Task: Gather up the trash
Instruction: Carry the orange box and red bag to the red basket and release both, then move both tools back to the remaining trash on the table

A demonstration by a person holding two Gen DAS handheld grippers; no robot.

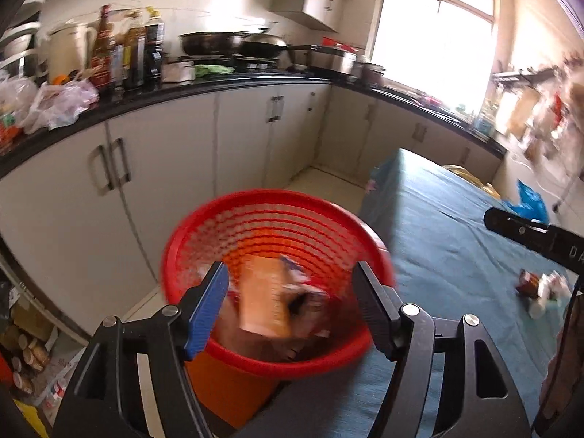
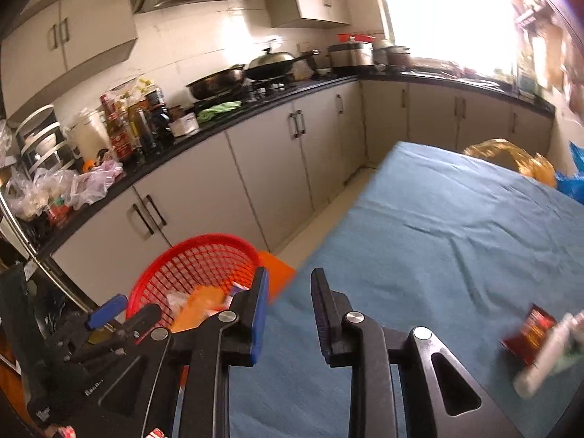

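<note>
L jaws wide over red bin [image 1: 277, 277], nothing gripped; orange wrapper [image 1: 264, 299] in bin. R jaws narrow, empty, above desk [image 2: 438, 226]. Trash [image 2: 536, 343] left on desk, R side.

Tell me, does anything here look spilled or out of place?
Nothing is spilled. Some litter is left on the blue cloth: a red wrapper and a pale scrap beside it, away from the red basket, where an orange packet already lies. Motion blur hides finer detail.

Black hand-held gripper [image 1: 292, 306], blue pads [image 1: 206, 310]
</note>
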